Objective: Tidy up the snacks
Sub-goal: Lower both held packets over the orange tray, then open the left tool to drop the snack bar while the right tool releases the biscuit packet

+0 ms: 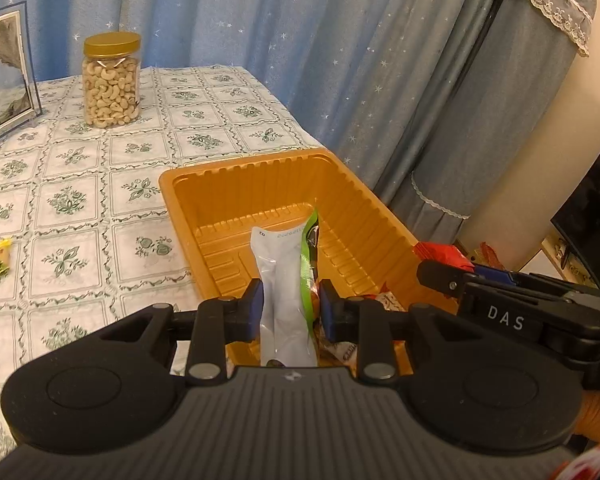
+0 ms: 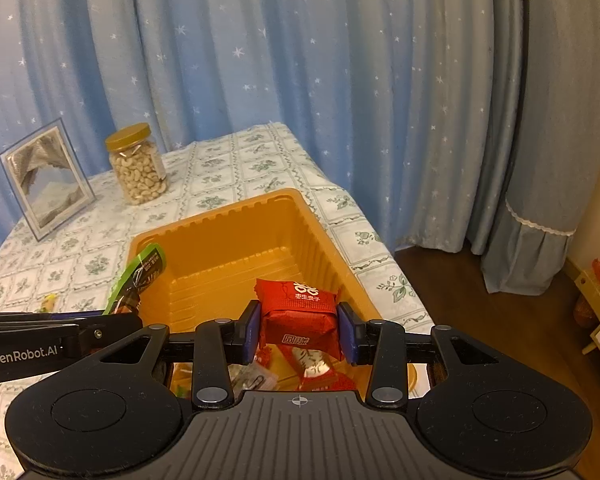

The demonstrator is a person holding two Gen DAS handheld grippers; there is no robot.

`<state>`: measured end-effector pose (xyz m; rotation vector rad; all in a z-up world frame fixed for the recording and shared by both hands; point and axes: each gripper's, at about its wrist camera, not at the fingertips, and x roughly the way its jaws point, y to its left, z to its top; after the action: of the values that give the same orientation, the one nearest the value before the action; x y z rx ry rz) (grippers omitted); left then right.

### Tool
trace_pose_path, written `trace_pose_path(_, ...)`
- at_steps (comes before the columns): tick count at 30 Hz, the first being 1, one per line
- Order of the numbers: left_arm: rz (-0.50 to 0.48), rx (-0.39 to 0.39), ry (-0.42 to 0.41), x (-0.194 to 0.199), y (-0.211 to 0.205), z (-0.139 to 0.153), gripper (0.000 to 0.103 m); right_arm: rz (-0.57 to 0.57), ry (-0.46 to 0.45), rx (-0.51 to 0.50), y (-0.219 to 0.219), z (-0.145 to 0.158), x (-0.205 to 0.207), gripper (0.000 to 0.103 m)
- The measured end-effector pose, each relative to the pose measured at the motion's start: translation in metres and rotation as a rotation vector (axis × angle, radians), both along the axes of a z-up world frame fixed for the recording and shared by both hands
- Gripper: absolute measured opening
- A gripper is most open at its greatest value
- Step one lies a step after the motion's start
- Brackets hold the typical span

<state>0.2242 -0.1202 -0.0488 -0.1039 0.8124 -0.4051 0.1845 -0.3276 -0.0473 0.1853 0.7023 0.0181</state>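
Observation:
An orange plastic tray (image 1: 268, 184) stands on the flowered tablecloth; it also shows in the right wrist view (image 2: 236, 236). My left gripper (image 1: 288, 308) is shut on a silver and green snack pouch (image 1: 284, 276), held over the tray's near end. The pouch's green top shows in the right wrist view (image 2: 140, 276). My right gripper (image 2: 298, 330) is shut on a red wrapped snack (image 2: 298, 312), held above the tray's near end. Several small wrapped snacks (image 2: 316, 372) lie in the tray below it. The right gripper reaches in from the right in the left wrist view (image 1: 440, 276).
A jar of cashews with a gold lid (image 1: 111, 80) and a framed picture (image 1: 0, 76) stand at the table's far left. A small yellow snack (image 1: 0, 254) lies on the cloth at left. Blue star curtains (image 2: 300, 60) hang behind. The table edge drops to wooden floor (image 2: 500, 320) on the right.

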Motion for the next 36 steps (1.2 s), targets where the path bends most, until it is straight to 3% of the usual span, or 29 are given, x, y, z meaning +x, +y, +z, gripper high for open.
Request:
trace_pose_path(6, -0.007, -0.003, -0.014, 0.014, -0.005, -0.007, 0.028, -0.009, 0.003, 0.003, -0.003, -0.004, 0.007, 0.040)
trace_pose_path(8, -0.008, 0.002, -0.023, 0.016, -0.004, -0.008, 0.040, -0.011, 0.006, 0.005, -0.004, -0.006, 0.008, 0.040)
trace_pose_path(15, 0.060, 0.015, -0.050, 0.006, 0.023, -0.001, 0.043, -0.008, 0.015, 0.017, -0.004, -0.009, 0.006, 0.040)
trace_pose_path(24, 0.143, -0.002, -0.024, -0.019, 0.060, -0.003, 0.045, 0.018, 0.004, 0.070, 0.005, -0.008, 0.007, 0.041)
trace_pose_path(25, 0.145, -0.001, -0.022, -0.021, 0.062, -0.004, 0.045, 0.028, -0.010, 0.090, 0.006, -0.006, 0.007, 0.043)
trace_pose_path(27, 0.154, 0.002, -0.020, -0.028, 0.066, -0.004, 0.048, 0.015, -0.027, 0.121, 0.004, -0.003, 0.006, 0.077)
trace_pose_path(36, 0.178, 0.008, -0.029, -0.061, 0.083, 0.003, 0.058, -0.022, -0.025, 0.130, 0.002, 0.007, -0.026, 0.077)
